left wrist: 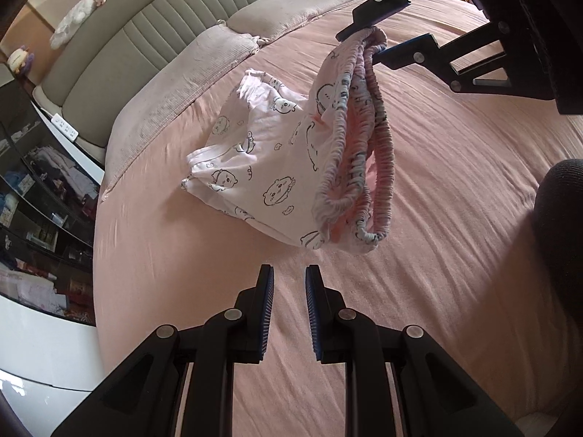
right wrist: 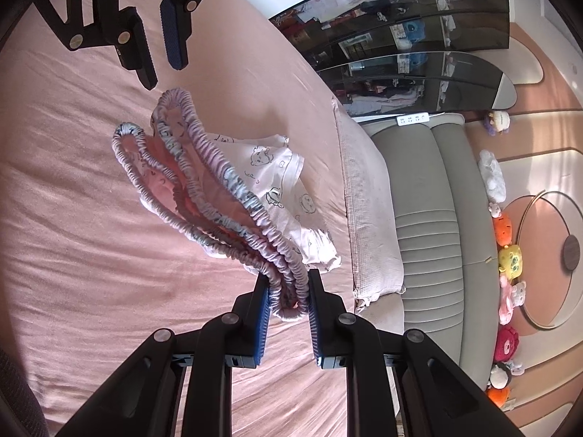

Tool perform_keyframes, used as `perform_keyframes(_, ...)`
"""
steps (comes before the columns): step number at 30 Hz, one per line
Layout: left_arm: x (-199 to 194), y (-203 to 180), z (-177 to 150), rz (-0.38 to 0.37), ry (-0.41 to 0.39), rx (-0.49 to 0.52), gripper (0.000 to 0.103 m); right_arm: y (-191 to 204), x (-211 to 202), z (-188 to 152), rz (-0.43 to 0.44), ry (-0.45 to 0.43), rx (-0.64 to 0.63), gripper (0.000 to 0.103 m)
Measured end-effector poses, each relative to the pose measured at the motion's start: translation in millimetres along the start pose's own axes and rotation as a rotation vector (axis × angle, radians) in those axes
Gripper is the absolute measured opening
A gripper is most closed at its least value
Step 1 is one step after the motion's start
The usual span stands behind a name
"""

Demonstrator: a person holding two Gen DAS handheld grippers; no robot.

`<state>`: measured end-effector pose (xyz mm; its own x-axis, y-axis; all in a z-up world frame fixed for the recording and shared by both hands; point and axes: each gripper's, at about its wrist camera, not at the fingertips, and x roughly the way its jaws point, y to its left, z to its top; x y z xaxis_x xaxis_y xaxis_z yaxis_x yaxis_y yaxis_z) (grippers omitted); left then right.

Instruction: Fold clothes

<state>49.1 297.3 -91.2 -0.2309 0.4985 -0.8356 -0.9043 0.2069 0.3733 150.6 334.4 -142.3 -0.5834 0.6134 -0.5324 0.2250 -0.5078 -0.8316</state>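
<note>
A pair of pale pink children's pants (left wrist: 269, 167) with cartoon animal prints and a ruffled elastic waistband (left wrist: 364, 138) hangs over the pink bed. My right gripper (right wrist: 288, 284) is shut on the bunched waistband (right wrist: 233, 204) and holds it up; the legs trail down onto the sheet. It shows from outside in the left wrist view (left wrist: 368, 42). My left gripper (left wrist: 289, 273) is open and empty, just below the hanging waistband. In the right wrist view it (right wrist: 162, 67) hovers above the far end of the pants (right wrist: 288, 182).
The pink bed sheet (left wrist: 437, 255) fills most of both views. Pink pillows (left wrist: 204, 83) lie against a grey padded headboard (left wrist: 120, 36). Plush toys (right wrist: 508, 255) line the ledge behind. A dark glass wardrobe (right wrist: 419, 54) stands beside the bed.
</note>
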Motion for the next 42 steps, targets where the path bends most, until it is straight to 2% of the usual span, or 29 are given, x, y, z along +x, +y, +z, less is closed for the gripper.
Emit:
perform_keyframes(2,1.8,-2.8,-3.2,-0.016,-0.024,-0.008,0.023,-0.9,0.0,-0.7,0.001,0.0,0.002,0.017)
perform_keyframes(3,2.7,-4.6,-4.8,-0.022,-0.037,-0.01,0.048,-2.0,0.7,-0.3,0.005,0.003,0.0,0.017)
perform_keyframes(4,2.9,-8.6,-6.6,-0.017,-0.059,0.004,0.091,-2.3,0.1,-0.5,0.006,0.001,0.0,0.017)
perform_keyframes(5,3.7,-13.3,-7.9,-0.03,-0.075,0.026,0.103,-2.5,-0.5,-0.6,0.007,0.0,0.0,0.017)
perform_keyframes(7,5.6,-24.6,-9.9,-0.034,-0.106,0.076,0.103,-4.9,0.0,-0.2,0.009,0.001,-0.002,0.017)
perform_keyframes(9,11.5,-39.3,-9.4,-0.023,-0.104,0.162,0.103,-8.6,1.1,0.0,0.01,0.002,0.004,0.017)
perform_keyframes(12,22.5,-61.5,-10.4,0.072,-0.13,0.306,0.103,-11.5,2.1,0.4,0.02,0.007,0.017,0.017)
perform_keyframes(15,36.6,-71.1,-7.5,0.159,-0.15,0.385,0.103,-14.4,4.0,0.7,0.026,0.011,0.021,0.017)
perform_keyframes(23,73.6,-58.0,18.6,0.268,-0.145,0.358,0.103,-19.7,8.5,2.0,0.043,0.016,0.026,0.017)
perform_keyframes(27,80.1,-63.4,20.5,0.38,-0.209,0.443,0.103,-20.2,11.7,2.4,0.05,0.018,0.021,0.017)
perform_keyframes(30,85.5,-64.4,23.2,0.38,-0.214,0.463,0.103,-21.1,14.7,1.8,0.055,0.023,0.028,0.017)
perform_keyframes(32,90.6,-62.3,25.5,0.381,-0.196,0.454,0.099,-21.5,17.0,1.5,0.061,0.028,0.035,0.017)
perform_keyframes(33,93.5,-60.8,26.6,0.38,-0.182,0.448,0.083,-21.6,18.3,1.4,0.065,0.031,0.039,0.017)
perform_keyframes(34,96.0,-59.2,27.4,0.377,-0.169,0.44,0.053,-21.8,19.7,1.2,0.07,0.034,0.043,0.017)
perform_keyframes(36,96.4,-54.2,27.9,0.352,-0.145,0.408,0.022,-20.8,21.2,0.2,0.077,0.039,0.045,0.017)
perform_keyframes(39,92.8,-47.7,29.7,0.345,-0.139,0.367,0.018,-19.3,23.5,-1.3,0.087,0.047,0.049,0.017)
perform_keyframes(42,83.9,-45.3,33.2,0.34,-0.169,0.348,0.015,-17.7,26.1,-3.6,0.094,0.053,0.049,0.017)
